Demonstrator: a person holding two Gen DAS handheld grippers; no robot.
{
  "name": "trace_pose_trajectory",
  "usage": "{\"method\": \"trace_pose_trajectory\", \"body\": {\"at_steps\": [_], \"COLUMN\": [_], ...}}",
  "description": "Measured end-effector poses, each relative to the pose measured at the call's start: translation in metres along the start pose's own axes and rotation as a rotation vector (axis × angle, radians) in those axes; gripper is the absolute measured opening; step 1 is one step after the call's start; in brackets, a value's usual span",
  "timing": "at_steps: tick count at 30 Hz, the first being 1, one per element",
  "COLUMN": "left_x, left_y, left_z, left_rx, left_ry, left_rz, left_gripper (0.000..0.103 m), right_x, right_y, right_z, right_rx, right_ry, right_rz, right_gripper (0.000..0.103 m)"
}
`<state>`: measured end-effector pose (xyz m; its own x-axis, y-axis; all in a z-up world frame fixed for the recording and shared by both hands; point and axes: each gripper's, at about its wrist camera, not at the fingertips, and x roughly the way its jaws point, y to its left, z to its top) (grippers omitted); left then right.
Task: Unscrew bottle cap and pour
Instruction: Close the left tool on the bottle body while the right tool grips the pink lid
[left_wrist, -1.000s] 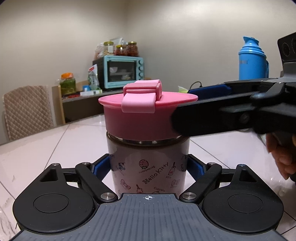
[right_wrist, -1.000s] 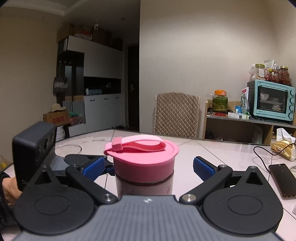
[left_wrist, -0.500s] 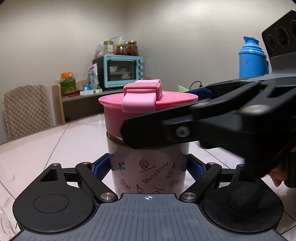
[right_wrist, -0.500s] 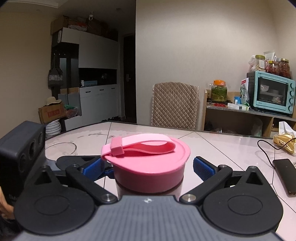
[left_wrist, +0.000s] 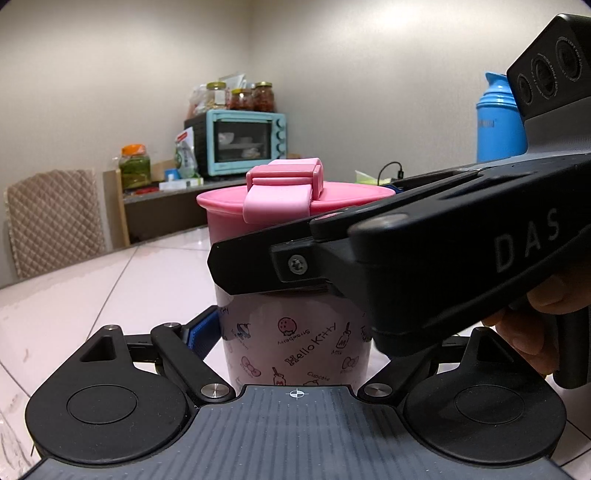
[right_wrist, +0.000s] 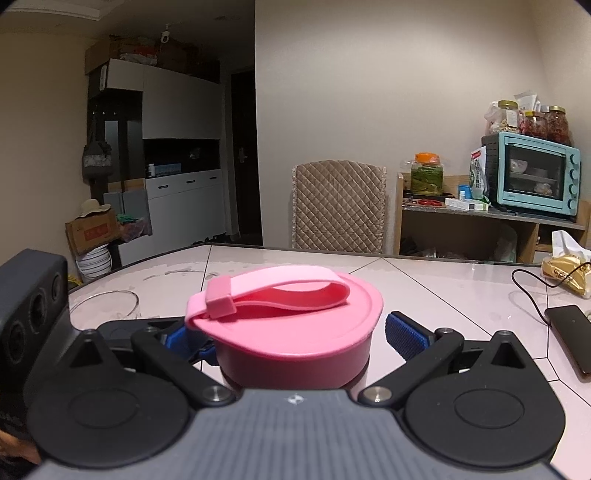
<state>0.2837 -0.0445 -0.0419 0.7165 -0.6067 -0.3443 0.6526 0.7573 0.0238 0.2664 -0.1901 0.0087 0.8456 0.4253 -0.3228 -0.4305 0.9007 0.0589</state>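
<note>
Left gripper (left_wrist: 295, 336) clamped on the Hello Kitty bottle (left_wrist: 295, 339) body, upright on the table (right_wrist: 461, 291), right gripper (right_wrist: 295, 332) wide around the pink cap (right_wrist: 291, 328), its blue pads (right_wrist: 406, 334) just beside the rim, not touching

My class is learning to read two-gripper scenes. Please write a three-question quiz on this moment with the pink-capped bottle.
1. True or false: the pink cap is off the bottle.
2. Which gripper holds the bottle's body?
   A. left gripper
   B. right gripper
3. Fill in: the right gripper's blue pads flank the ____.

Key:
1. false
2. A
3. cap
</note>
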Motion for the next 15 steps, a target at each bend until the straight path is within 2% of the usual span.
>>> {"method": "trace_pose_trajectory", "body": {"at_steps": [4, 8, 15], "left_x": [0.0012, 0.0009, -0.0008], "left_y": [0.0004, -0.0003, -0.0030], "left_z": [0.0001, -0.0005, -0.0021], "left_rx": [0.000, 0.001, 0.005], "left_ry": [0.000, 0.001, 0.002], "left_rz": [-0.002, -0.002, -0.001], "left_gripper": [0.090, 0.090, 0.090], "right_x": [0.0008, 0.0010, 0.0013], "right_y": [0.0001, 0.0014, -0.0021], "right_z": [-0.0002, 0.0000, 0.0001], "right_rx": [0.003, -0.015, -0.041], "right_ry": [-0.001, -0.004, 0.000], "right_rz": [0.001, 0.004, 0.041], "right_gripper": [0.096, 0.085, 0.085]}}
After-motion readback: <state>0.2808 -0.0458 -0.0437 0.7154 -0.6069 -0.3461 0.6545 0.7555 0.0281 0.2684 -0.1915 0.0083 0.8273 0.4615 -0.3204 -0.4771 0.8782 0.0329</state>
